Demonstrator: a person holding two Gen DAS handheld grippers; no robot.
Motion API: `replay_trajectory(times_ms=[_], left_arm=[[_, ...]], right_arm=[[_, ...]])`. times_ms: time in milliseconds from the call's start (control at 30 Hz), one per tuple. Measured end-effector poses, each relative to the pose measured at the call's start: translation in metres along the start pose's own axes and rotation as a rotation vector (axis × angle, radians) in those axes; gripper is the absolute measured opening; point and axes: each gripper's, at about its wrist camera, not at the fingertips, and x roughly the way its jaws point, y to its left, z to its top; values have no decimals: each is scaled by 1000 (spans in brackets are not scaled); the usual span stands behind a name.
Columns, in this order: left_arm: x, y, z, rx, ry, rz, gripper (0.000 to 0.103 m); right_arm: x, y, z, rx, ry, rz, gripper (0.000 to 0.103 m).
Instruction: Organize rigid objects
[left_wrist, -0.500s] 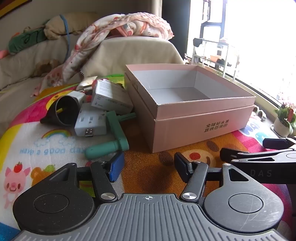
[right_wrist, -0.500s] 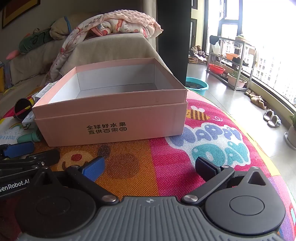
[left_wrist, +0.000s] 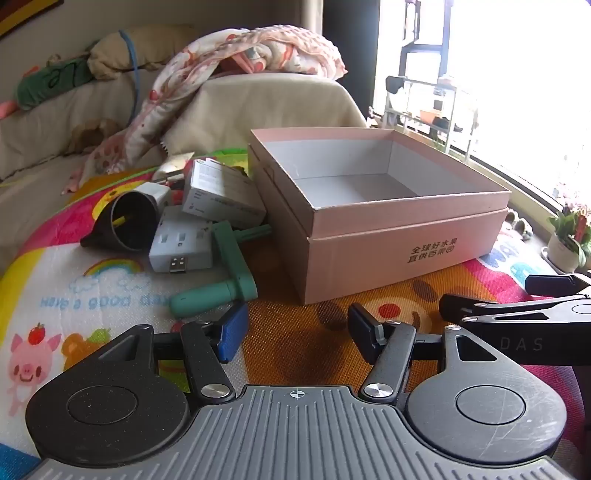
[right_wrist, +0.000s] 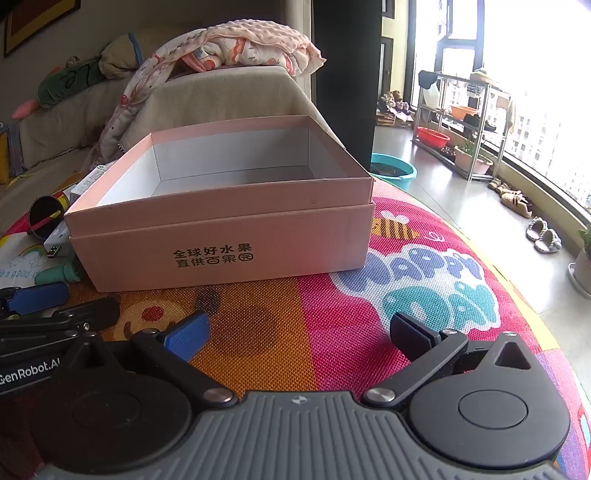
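An open, empty pink cardboard box (left_wrist: 402, 236) stands on a colourful play mat; it also shows in the right wrist view (right_wrist: 221, 236). Left of it lies a pile: a green crank handle (left_wrist: 225, 273), a white USB adapter (left_wrist: 181, 247), a white carton (left_wrist: 221, 195) and a black funnel (left_wrist: 125, 225). My left gripper (left_wrist: 295, 332) is open and empty, low over the mat, just in front of the handle. My right gripper (right_wrist: 299, 332) is open and empty in front of the box. Each gripper shows at the edge of the other's view.
A sofa (left_wrist: 258, 107) with a blanket (left_wrist: 251, 55) stands behind the mat. A potted plant (left_wrist: 569, 240) sits on the floor at the right. A teal basin (right_wrist: 393, 171), a shelf rack (right_wrist: 465, 122) and slippers (right_wrist: 543, 236) stand by the window.
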Motion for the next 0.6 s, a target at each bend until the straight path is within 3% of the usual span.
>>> replay_trajectory(times_ms=[600], left_arm=[[0,0,0,1,-1,1,65]], right_arm=[[0,1,0,0,0,0,103]])
